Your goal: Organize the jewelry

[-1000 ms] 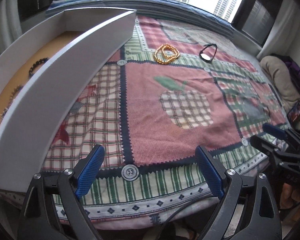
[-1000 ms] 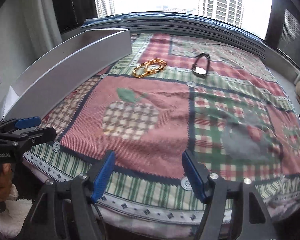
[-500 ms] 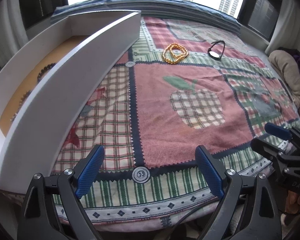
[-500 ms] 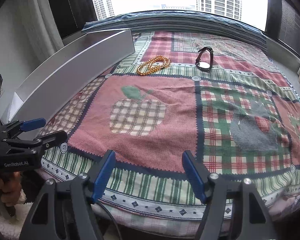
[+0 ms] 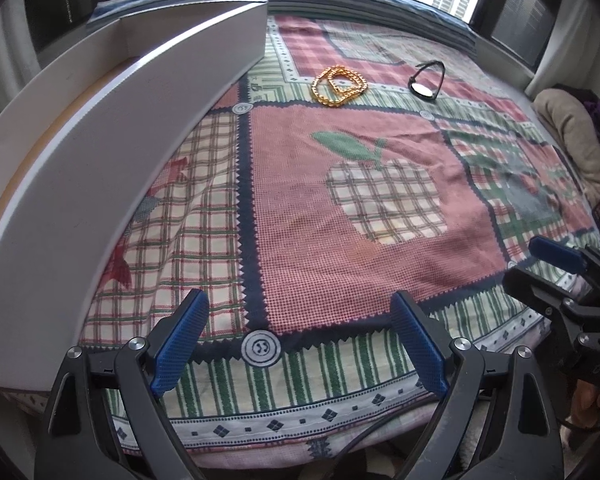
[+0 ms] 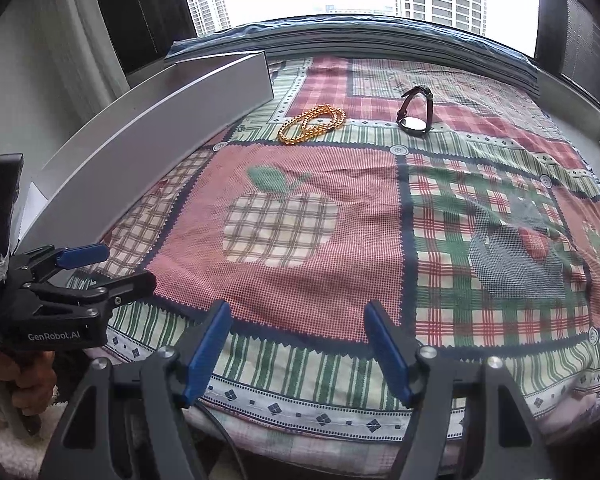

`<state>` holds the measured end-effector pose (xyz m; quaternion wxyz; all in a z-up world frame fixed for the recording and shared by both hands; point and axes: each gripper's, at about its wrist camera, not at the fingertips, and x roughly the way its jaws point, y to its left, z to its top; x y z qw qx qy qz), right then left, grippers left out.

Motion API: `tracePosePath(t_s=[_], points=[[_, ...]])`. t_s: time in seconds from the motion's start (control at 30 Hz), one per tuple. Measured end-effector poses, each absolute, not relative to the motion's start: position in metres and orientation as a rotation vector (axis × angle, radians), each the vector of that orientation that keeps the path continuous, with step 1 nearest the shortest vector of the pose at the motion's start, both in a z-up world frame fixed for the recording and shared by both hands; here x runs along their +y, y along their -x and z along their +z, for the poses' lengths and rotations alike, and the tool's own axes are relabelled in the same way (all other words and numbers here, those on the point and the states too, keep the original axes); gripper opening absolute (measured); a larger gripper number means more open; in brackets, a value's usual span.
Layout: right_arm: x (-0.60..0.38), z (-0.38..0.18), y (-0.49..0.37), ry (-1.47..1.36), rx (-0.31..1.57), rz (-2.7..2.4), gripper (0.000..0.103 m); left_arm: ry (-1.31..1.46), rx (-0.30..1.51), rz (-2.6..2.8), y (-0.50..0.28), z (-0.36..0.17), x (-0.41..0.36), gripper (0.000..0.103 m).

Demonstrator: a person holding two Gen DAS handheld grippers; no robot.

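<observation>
A bed covered with a red, green and cream patchwork quilt showing an apple motif fills both views, with a window and tall buildings beyond its far edge. Along the quilt's left side lies a long, shallow white cardboard box with a tan floor, its open top facing up; its contents cannot be seen from here. The left gripper, black with blue ribbed fingers, hovers over the near edge of the quilt, its fingers spread wide with nothing between them. The right gripper, of the same make, hovers beside it over the same near edge, fingers also spread apart and empty. In the right wrist view the left gripper appears at the left edge, held by a person's hand below it. Far across the quilt, near the box's far end, lies a coiled gold-coloured beaded chain. Just to its right, apart from it, a wristwatch with a dark strap and pale round face rests with its strap looped upward. Both pieces are well away from the grippers.
</observation>
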<state>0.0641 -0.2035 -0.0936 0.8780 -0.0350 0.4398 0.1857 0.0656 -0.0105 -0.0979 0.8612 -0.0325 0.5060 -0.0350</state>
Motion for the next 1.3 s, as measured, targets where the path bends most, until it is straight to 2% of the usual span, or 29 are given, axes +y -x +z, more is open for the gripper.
tracePosePath(t_s=[0.73,1.3], points=[[-0.228,-0.097,-0.074,0.002,0.922,0.394,0.07,0.024,1.113,-0.075,-0.086,-0.106,-0.022,0.093],[-0.253,-0.102,-0.077,-0.057,0.916,0.365,0.07,-0.037,1.061,-0.157,-0.143,-0.06,-0.028,0.093]])
